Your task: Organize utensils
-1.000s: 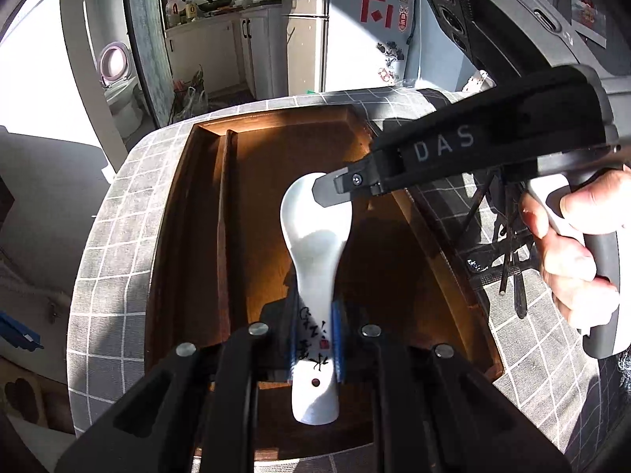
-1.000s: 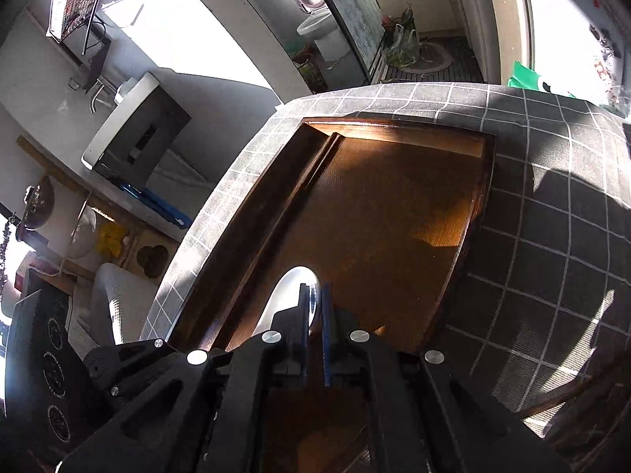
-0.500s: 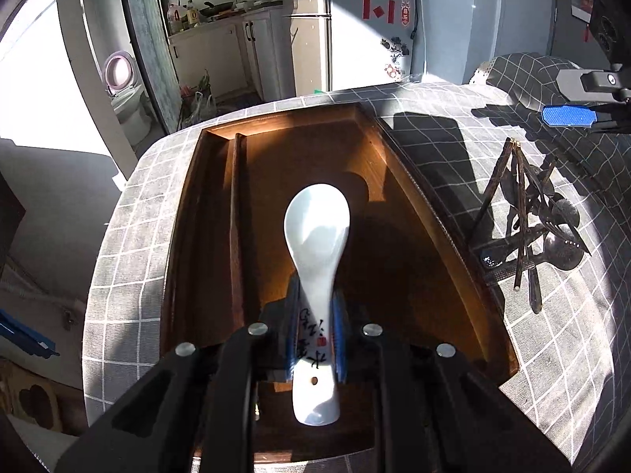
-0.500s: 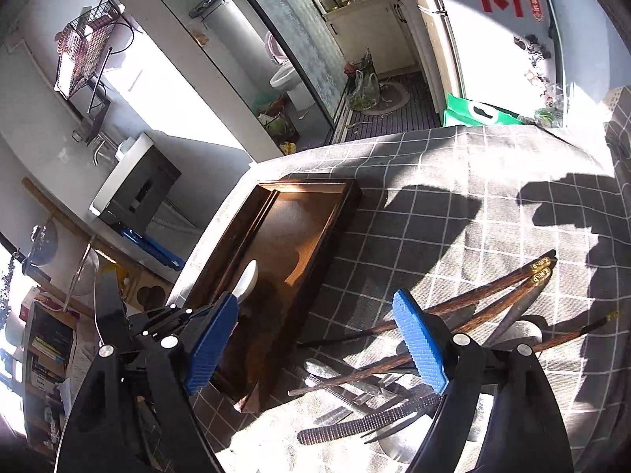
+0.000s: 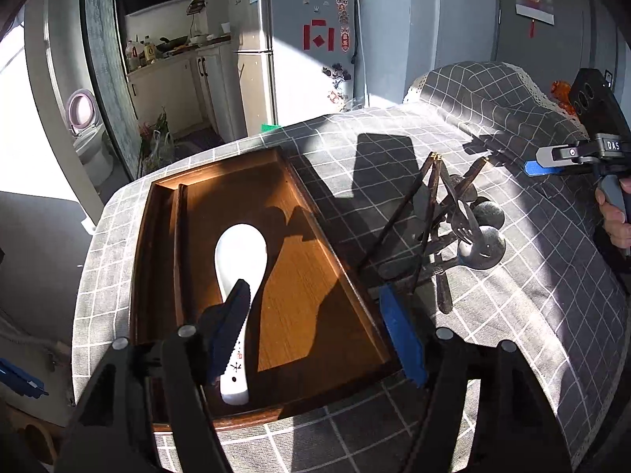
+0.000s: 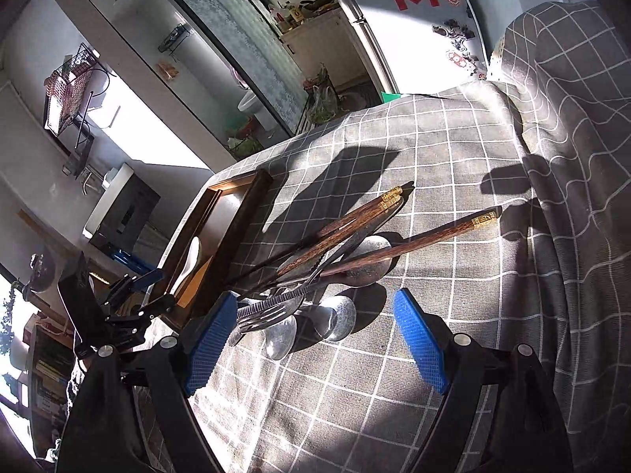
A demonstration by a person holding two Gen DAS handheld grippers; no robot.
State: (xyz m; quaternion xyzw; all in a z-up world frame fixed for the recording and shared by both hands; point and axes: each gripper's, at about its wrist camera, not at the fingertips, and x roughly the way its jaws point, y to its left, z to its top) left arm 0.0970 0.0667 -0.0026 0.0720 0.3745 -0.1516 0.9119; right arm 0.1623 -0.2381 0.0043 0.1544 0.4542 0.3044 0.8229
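My left gripper [image 5: 315,327] hangs over the near end of the dark brown wooden tray [image 5: 343,272], its jaws having just been opening and now released. The white ceramic soup spoon with painted characters on its handle [image 5: 240,260] lies inside the tray's wide compartment, bowl toward the far end and handle toward me. The left blue pad [image 5: 230,327] stands in front of the handle in this view; I cannot tell whether it touches it, and the other pad is well clear, so nothing is gripped. A narrow divider [image 5: 179,252] runs along the tray's left side, and the spoon rests to the right of it.

My right gripper [image 6: 315,339] is spread wide above the grey checked cloth covering the desk [image 6: 453,149], its jaws released and empty. Just beyond its blue pads [image 6: 420,345] sits the tangled pile of cutlery: dark wooden chopsticks with gold caps [image 6: 414,242], a steel fork [image 6: 272,315] and round steel spoons [image 6: 339,317], all lying crossed over one another on the cloth, to the right of the tray. In the left wrist view the same heap [image 5: 445,232] lies just beside the tray's right rim, and a hand [image 5: 615,216] holds the right gripper's handle at the frame's right edge. Strong sunlight throws hard shadows across cloth and tray.
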